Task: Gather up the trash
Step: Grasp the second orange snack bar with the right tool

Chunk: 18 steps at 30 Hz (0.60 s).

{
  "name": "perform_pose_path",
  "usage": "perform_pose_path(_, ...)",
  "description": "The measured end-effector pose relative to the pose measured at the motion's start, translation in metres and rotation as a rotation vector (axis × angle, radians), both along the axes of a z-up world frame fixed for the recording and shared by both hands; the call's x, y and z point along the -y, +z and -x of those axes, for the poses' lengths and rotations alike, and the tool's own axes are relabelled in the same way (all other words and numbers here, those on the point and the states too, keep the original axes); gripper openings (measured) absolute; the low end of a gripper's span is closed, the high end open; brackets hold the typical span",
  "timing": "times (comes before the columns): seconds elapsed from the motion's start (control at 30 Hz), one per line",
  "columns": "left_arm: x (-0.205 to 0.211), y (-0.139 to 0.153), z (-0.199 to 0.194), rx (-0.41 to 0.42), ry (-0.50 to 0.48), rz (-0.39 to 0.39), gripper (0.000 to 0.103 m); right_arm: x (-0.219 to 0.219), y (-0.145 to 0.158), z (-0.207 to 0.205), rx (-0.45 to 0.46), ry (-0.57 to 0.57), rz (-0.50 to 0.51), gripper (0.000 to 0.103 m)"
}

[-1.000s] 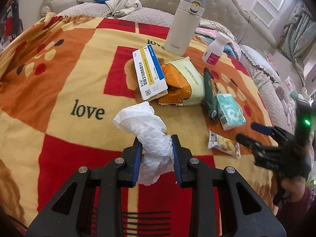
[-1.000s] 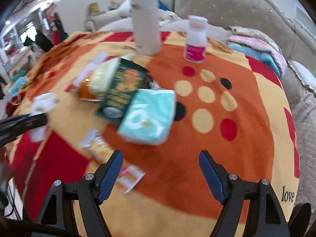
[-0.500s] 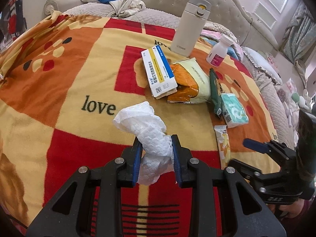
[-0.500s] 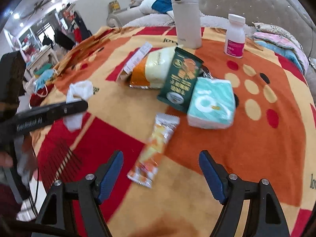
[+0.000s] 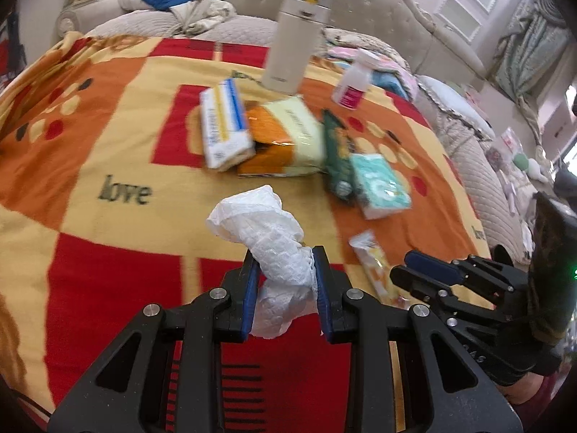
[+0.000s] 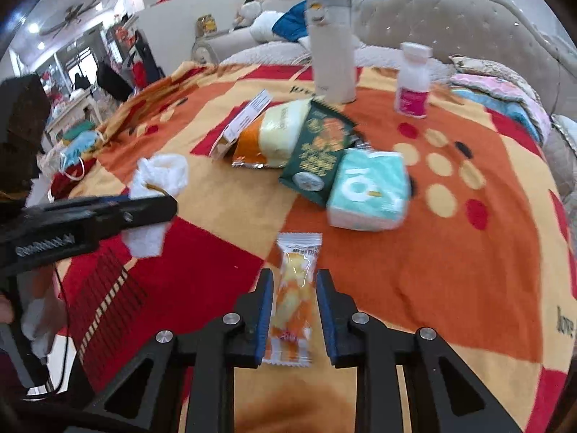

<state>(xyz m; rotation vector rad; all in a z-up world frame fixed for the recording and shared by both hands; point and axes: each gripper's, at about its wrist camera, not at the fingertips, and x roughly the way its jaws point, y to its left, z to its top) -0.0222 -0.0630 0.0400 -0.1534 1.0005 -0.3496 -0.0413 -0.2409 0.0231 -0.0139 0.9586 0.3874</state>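
Tissue wad (image 5: 279, 249) clamped in left jaws, snack packet (image 6: 294, 299) between narrowed right jaws, contact unclear.

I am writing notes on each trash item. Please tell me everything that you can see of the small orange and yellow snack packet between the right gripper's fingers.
The snack packet is a long, narrow pouch of clear glossy film with white crimped ends and orange-yellow contents; its print is too blurred to read. It looks sealed and lies flat on the blanket, pointing away from the camera. The right gripper has one finger on each long side, close to it; whether they touch it is unclear. It lies apart from the teal tissue pack.
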Motion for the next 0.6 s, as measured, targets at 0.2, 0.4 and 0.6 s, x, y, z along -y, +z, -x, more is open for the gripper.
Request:
perform_pose_path(0.2, 0.030, 0.002, 0.006, 0.013, -0.052, -0.008, 0.026, 0.028, -0.001, 0.005, -0.063, -0.045, -0.052, 0.023)
perform_pose_path(0.4, 0.021, 0.005, 0.010, 0.035, -0.038, -0.050, 0.026, 0.010, -0.003, -0.005, -0.093, -0.011, -0.088, 0.046)
perform_pose_path(0.6, -0.004, 0.002, 0.010, 0.021, 0.015, -0.051, 0.026, -0.023, -0.024, -0.018, -0.108, 0.019, 0.024, 0.023)
